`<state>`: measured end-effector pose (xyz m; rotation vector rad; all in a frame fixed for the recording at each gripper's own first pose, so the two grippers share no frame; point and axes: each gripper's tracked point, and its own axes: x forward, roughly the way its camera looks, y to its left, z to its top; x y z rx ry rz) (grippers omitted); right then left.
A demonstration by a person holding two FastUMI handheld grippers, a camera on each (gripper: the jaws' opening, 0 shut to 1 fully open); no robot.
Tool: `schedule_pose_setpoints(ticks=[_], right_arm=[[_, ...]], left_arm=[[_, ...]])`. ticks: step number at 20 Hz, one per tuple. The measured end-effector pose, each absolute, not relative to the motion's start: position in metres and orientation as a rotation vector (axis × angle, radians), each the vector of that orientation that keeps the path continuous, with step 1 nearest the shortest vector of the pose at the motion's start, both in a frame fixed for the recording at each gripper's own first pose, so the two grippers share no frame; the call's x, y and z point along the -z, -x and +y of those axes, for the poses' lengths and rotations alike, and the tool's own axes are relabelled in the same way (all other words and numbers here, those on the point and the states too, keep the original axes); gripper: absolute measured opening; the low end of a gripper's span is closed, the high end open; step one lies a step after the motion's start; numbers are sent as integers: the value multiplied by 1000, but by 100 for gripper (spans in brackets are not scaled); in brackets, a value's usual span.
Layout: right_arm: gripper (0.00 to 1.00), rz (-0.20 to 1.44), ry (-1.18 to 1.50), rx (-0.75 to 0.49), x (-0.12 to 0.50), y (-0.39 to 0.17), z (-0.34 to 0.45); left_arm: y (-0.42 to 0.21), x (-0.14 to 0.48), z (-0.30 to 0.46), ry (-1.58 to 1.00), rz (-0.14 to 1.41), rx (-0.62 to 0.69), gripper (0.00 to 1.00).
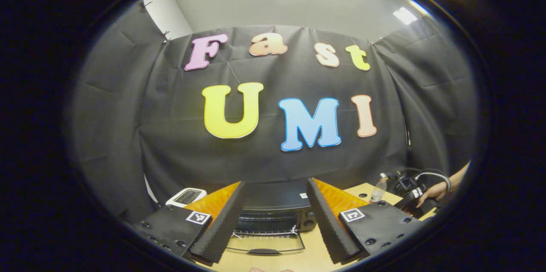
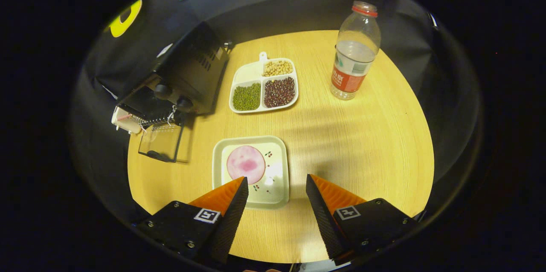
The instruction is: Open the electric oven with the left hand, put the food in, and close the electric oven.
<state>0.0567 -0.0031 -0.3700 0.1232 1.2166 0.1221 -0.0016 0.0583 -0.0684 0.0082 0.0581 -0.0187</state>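
Note:
The black electric oven (image 1: 273, 208) stands right ahead of my left gripper (image 1: 276, 181), which is open with nothing between its fingers. The oven's glass door (image 1: 264, 244) hangs down flat onto the table, and the rack inside shows. In the right gripper view the oven (image 2: 187, 76) is at the far left with its door (image 2: 162, 142) down. A round pink slice of food (image 2: 245, 164) lies on a pale square plate (image 2: 279, 152). My right gripper (image 2: 276, 177) hovers open over the plate's near edge, the slice just beyond its left finger.
A divided white tray (image 2: 251, 73) of beans and a water bottle (image 2: 354, 54) stand at the back of the round wooden table (image 2: 362, 135). A white toaster (image 1: 186, 196) sits left of the oven. A hand (image 1: 435, 191) holds the other gripper (image 1: 411, 201) at right.

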Motion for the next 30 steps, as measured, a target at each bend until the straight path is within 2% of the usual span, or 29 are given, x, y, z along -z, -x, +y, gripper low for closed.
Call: schedule_pose_setpoints(ticks=[2, 3, 4, 5, 6, 9, 10, 12, 13, 17, 19, 20, 21, 22, 23, 24, 26, 27, 30], right_arm=[[83, 1253, -104, -111, 388, -65, -5], [83, 1270, -84, -100, 397, -68, -9], [83, 1288, -62, -85, 406, -69, -13], [83, 1304, -44, -73, 413, -72, -16], [84, 1318, -31, -67, 420, -73, -17], [83, 1347, 27, -48, 433, -76, -22], [84, 1351, 65, -35, 438, -77, -28], [84, 1355, 64, -36, 444, -78, -28], [84, 1357, 61, -36, 440, -79, -28], [84, 1359, 53, -30, 437, -79, -29], [80, 1355, 52, -52, 439, -78, -23], [60, 1352, 52, -88, 441, -76, -16], [53, 1368, 29, -118, 443, -72, -11], [10, 1387, 8, -124, 437, -66, -9], [9, 1385, -46, -115, 434, -65, -9], [1, 1379, -85, -126, 440, -62, -12], [1, 1348, -158, -135, 440, -57, -12], [1, 1347, -209, -145, 441, -50, -11], [0, 1331, -447, -146, 440, -36, -5]], left_arm=[[7, 59, 65, 0, 52, 7, 95], [10, 58, 69, -4, 53, -2, 99], [13, 61, 74, -10, 60, -14, 95], [15, 63, 79, -16, 68, -23, 98], [17, 66, 83, -18, 76, -31, 95], [24, 73, 95, -10, 94, -51, 95], [24, 76, 99, -9, 102, -59, 99], [26, 77, 103, -1, 109, -66, 95], [25, 79, 103, 2, 109, -68, 99], [22, 82, 100, 14, 113, -56, 99], [22, 82, 97, 14, 112, -47, 99], [21, 84, 96, 15, 115, -42, 95], [20, 85, 95, 17, 116, -41, 95], [20, 85, 94, 19, 116, -41, 95], [21, 82, 93, 23, 113, -40, 97], [20, 81, 93, 24, 108, -38, 99], [20, 77, 94, 17, 100, -35, 99], [21, 75, 95, 12, 98, -35, 95], [19, 73, 97, 11, 102, -37, 95]])
